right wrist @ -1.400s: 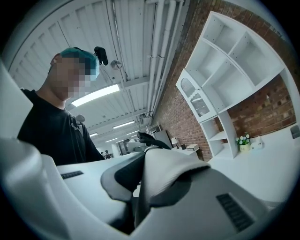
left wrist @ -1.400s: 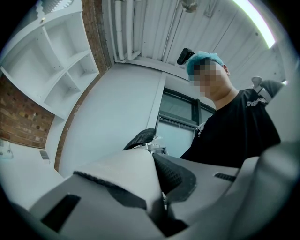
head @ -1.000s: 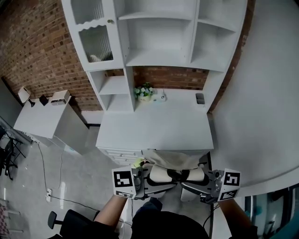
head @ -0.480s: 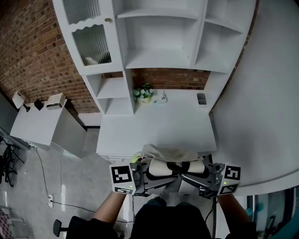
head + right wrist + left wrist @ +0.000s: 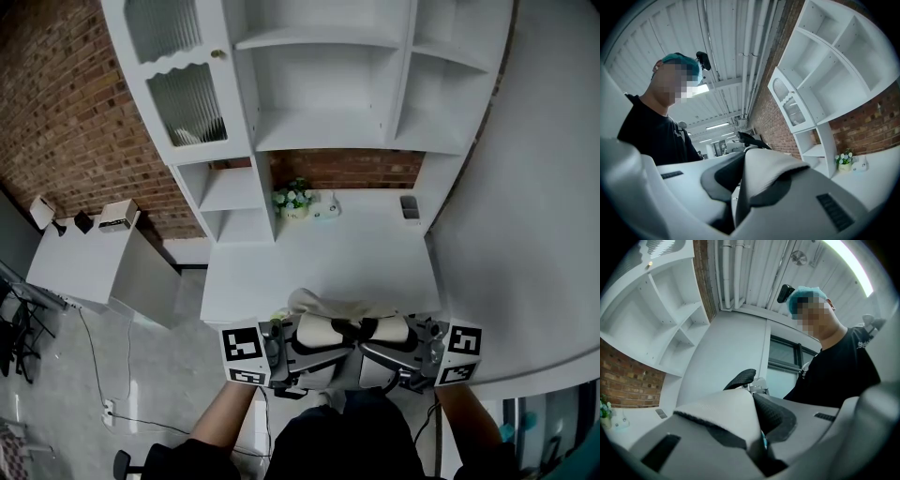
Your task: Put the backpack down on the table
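Quick count of what's here: two grippers, two straps, one backpack. The left gripper point(image 5: 314, 358) is clamped tight on a padded strap point(image 5: 726, 413), white on top with black mesh underneath, and the right gripper point(image 5: 386, 354) is clamped the same way on the second strap point(image 5: 768, 173). So both are closed on a strap, and neither has anything else in it. The cream backpack point(image 5: 339, 306) sits between the two grippers and just ahead of them, right at the near edge of the white tabletop point(image 5: 319, 253). I can't tell if it's touching the tabletop or just above it. Further ahead of the grippers, at the back of the tabletop, there are three small things: one flower pot point(image 5: 294, 201) with white flowers and green leaves in it, one small white gadget point(image 5: 327, 204) just beside the pot, and one small dark object point(image 5: 410, 205) off toward the right gripper's side. Above those is a white shelf unit point(image 5: 328, 84) with one ribbed glass door point(image 5: 187, 94), and something white point(image 5: 187, 137) is inside behind the glass. Way out past the left gripper is a side table point(image 5: 84, 258) with three small items on it, one of them a pale box point(image 5: 117, 216).
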The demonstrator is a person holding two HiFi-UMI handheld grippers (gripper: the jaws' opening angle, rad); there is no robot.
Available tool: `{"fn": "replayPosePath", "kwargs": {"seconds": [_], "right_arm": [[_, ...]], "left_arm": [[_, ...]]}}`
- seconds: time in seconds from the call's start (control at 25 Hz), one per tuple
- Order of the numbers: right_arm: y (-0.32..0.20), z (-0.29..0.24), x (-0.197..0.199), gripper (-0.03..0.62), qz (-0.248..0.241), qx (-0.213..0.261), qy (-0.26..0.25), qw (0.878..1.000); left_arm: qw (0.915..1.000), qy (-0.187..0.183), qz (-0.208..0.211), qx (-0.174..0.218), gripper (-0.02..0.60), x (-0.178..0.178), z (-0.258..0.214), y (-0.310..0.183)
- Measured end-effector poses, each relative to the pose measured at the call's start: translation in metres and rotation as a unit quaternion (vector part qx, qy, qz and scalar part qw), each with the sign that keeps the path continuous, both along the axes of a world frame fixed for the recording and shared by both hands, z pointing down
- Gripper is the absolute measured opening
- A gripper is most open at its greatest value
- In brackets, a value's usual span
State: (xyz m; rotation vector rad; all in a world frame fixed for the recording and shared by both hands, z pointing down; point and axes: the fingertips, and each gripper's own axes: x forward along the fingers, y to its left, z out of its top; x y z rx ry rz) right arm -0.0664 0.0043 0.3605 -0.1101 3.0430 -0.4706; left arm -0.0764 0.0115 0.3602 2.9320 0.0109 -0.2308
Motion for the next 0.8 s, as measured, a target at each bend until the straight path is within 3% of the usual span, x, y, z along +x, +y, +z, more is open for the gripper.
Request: {"fn": "replayPosePath", "kwargs": {"seconds": [0.48, 0.8], "right_arm": [[-0.066, -0.008, 0.01, 0.046, -0.034, 0.031, -0.006, 0.999], [-0.14, -0.007, 0.02, 0.046, -0.032, 0.031, -0.008, 0.999]], "left_arm": [[0.9997, -0.006, -0.023, 0.009, 0.051, 0.009, -0.009, -0.067], [0.9995, -0.007, -0.03, -0.009, 0.051, 0.02, -0.009, -0.141]]}}
